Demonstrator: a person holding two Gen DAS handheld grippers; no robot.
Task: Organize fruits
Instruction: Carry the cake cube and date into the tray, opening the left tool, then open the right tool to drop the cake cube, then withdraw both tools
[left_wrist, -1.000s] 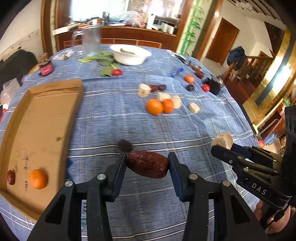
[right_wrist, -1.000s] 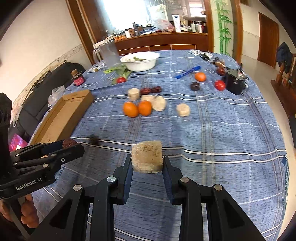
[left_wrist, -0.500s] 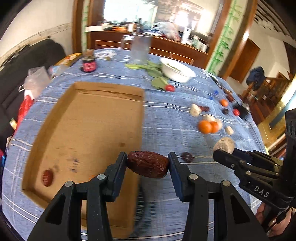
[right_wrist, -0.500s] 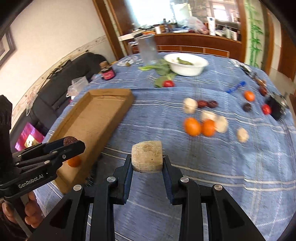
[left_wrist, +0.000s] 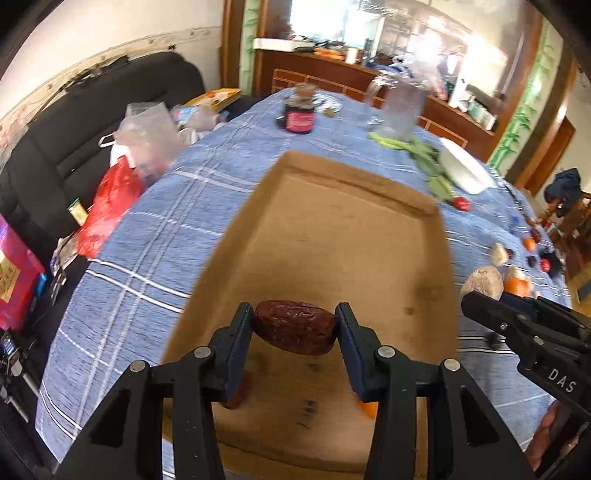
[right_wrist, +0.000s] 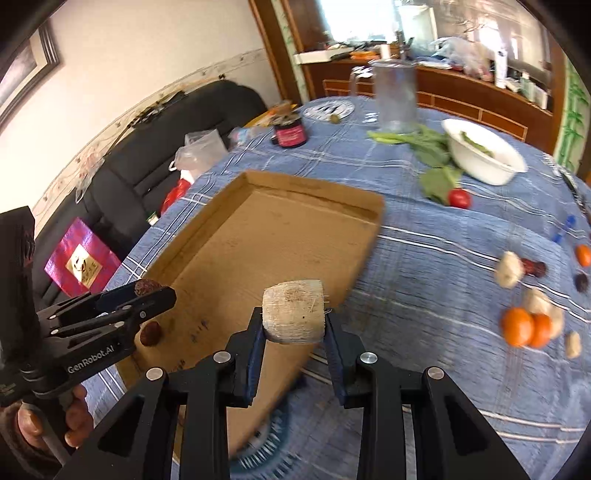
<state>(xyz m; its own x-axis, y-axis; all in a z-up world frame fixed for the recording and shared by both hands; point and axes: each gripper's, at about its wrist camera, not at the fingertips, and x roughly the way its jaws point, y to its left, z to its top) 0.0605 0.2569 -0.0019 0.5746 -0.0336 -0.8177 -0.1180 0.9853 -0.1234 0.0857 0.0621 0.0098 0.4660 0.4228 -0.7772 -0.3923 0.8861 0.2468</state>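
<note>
Item 1, left gripper (left_wrist: 294, 326): clamped on a dark red date (left_wrist: 294, 326), pads pressing both ends of the wrinkled fruit. Held above the near part of the cardboard tray (left_wrist: 354, 229), lower centre of the left wrist view. Gripper tilts steeply downward toward the tray floor.

Item 2, right gripper (right_wrist: 293, 325): clamped on a pale, cut fruit chunk (right_wrist: 293, 312), fibrous face toward the lens. It sits over the tray's near right edge, lower centre of the right wrist view, also angled downward. A hand (right_wrist: 74, 413) grips the left tool's handle at lower left of that view.

Item 3, tray contents: a second date (right_wrist: 150, 333) on the tray floor at its near left; an orange piece (left_wrist: 367, 408) shows only partly behind the left gripper's right finger.

Item 4, loose stock: oranges (right_wrist: 524, 326), pale chunks and dark fruits on the blue checked tablecloth (right_wrist: 424, 258), right of frame.

Handling note, judged: step in hand is depositing both fruits. Lower each close to the cardboard before releasing; the date is likely to roll, so set it beside its like. Bring the chunk fully inside the rim first.
</note>
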